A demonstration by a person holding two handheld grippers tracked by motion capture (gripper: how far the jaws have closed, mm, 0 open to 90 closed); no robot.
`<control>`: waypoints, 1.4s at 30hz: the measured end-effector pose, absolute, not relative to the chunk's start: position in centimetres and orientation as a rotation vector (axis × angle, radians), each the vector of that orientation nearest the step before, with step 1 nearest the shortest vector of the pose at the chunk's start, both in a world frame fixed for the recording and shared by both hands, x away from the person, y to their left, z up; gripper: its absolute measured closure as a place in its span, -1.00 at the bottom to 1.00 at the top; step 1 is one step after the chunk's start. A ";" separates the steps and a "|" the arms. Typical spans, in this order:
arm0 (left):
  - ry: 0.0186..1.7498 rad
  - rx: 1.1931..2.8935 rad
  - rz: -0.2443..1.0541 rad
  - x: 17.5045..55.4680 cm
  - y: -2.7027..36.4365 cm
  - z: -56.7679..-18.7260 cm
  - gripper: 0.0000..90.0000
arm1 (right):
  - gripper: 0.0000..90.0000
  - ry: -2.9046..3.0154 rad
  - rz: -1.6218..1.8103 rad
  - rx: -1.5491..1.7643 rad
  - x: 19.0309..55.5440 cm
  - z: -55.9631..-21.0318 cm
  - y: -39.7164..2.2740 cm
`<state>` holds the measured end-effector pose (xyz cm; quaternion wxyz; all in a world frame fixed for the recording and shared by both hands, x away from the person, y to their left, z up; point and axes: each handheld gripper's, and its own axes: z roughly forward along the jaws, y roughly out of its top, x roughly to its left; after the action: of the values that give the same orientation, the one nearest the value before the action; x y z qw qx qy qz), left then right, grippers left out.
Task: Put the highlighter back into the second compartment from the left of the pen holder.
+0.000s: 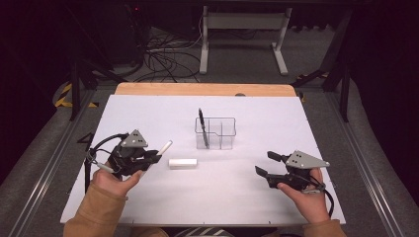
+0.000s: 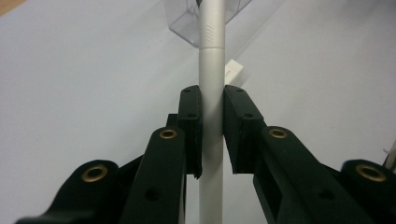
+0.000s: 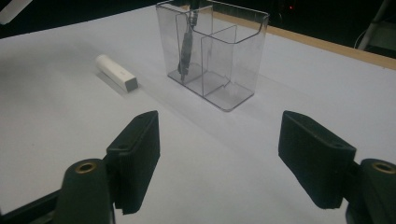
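On the white desk, a silver pen is clamped between the jaws of the left hand-held gripper. The right hand-held gripper is held spread apart over the desk. A black pen is stood in the clear organizer, with a white block nearby.

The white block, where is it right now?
The white block lies flat on the table in the high view, left of centre, just right of the left claw and in front of the clear organizer.
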<state>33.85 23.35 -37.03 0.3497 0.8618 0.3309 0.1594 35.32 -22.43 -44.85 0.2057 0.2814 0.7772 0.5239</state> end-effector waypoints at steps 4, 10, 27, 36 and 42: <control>0.829 2.199 0.419 34.1 22.9 -36.4 0.74 | -0.33 2.161 1.460 0.788 35.3 -44.8 -22.5; 0.779 2.127 0.408 34.6 22.2 -35.9 0.74 | -0.33 2.157 1.464 0.789 35.3 -44.8 -22.5; 0.662 1.894 0.338 36.9 20.4 -34.8 0.74 | -0.33 2.156 1.457 0.790 35.4 -45.0 -22.6; 0.602 1.784 0.328 38.1 18.9 -34.6 0.74 | -0.33 2.156 1.455 0.793 35.4 -45.1 -22.6; 0.597 1.721 0.287 39.4 18.1 -34.8 0.74 | -0.33 2.158 1.454 0.790 35.4 -45.2 -22.6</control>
<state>39.41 18.09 -34.80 0.6043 0.7435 0.2581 0.1242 35.40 -22.58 -45.18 0.2095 0.2840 0.7759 0.5228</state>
